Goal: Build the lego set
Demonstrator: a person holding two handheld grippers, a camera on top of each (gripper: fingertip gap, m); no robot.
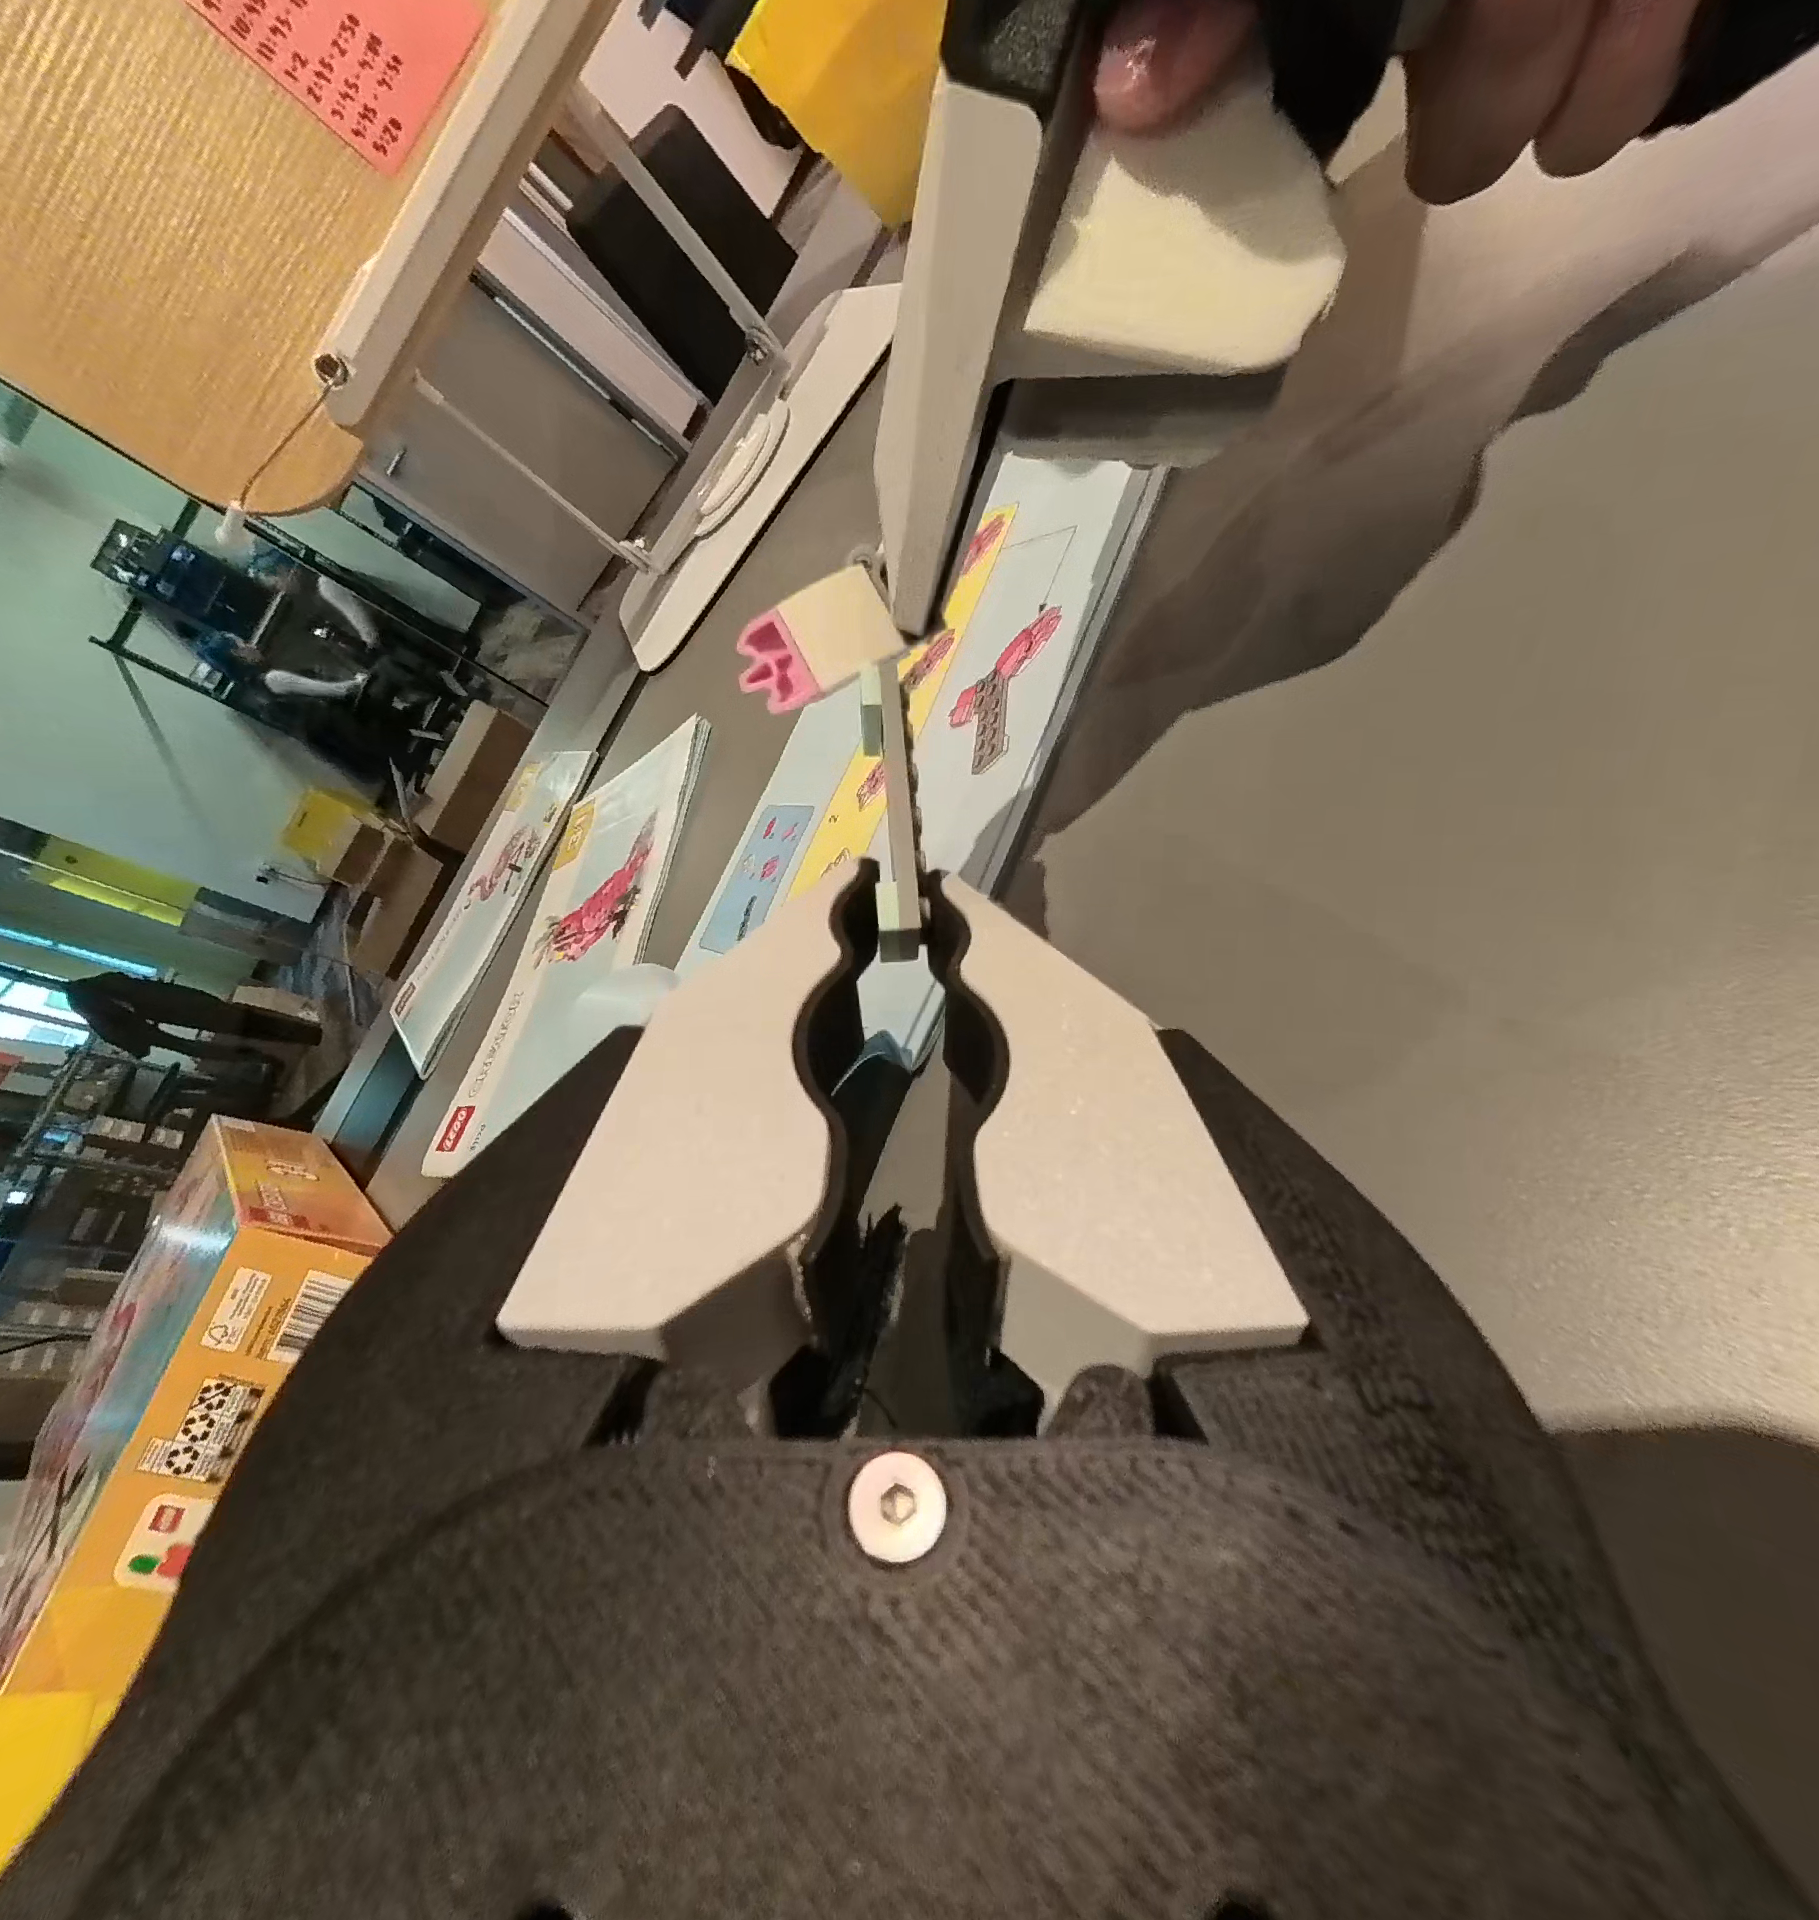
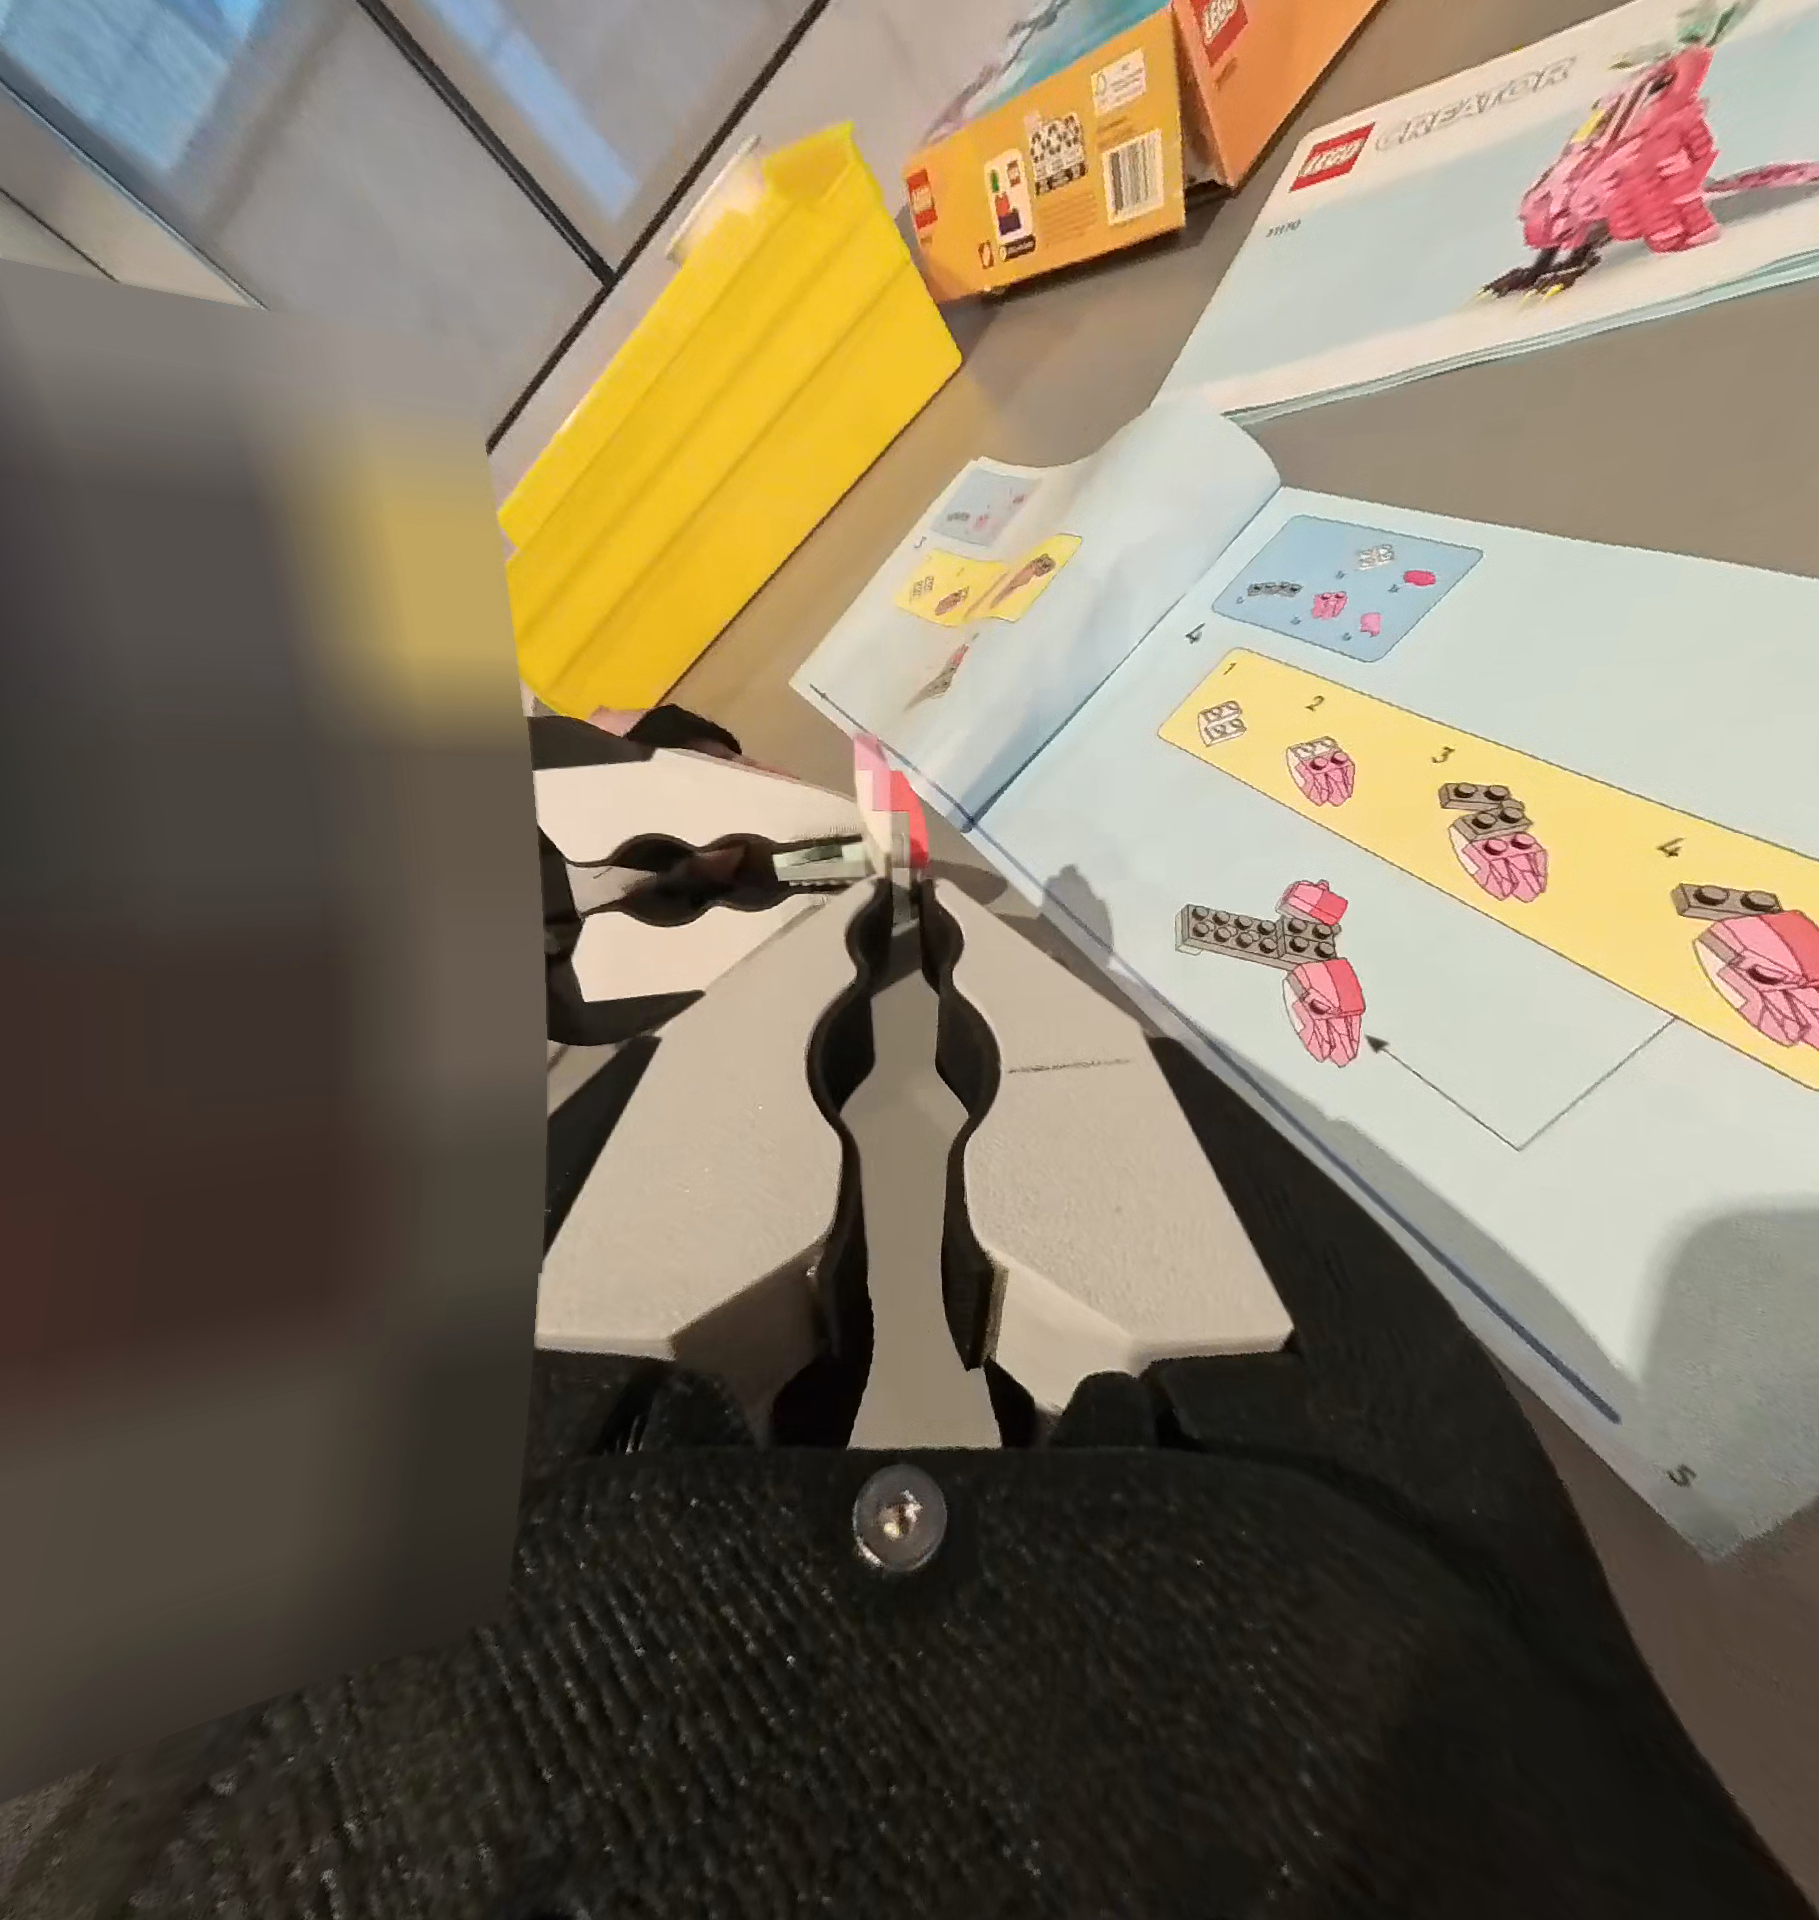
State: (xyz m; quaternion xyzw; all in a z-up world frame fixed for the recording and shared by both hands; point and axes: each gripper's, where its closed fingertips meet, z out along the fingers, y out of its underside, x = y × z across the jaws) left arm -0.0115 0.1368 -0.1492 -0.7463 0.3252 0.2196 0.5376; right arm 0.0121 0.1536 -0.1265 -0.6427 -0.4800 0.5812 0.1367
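My left gripper is shut on the end of a thin grey plate that sticks forward, seen edge-on. My right gripper comes in from above, shut on a small white and pink brick assembly that meets the plate's far end. In the right wrist view, my right gripper holds that pink and white piece at its tips. The left gripper enters from the left with the grey plate. Both are held just above the table.
An open instruction booklet lies under and right of the grippers. A closed booklet, an orange box and a yellow bin sit farther back on the grey table. A hand holds the right gripper.
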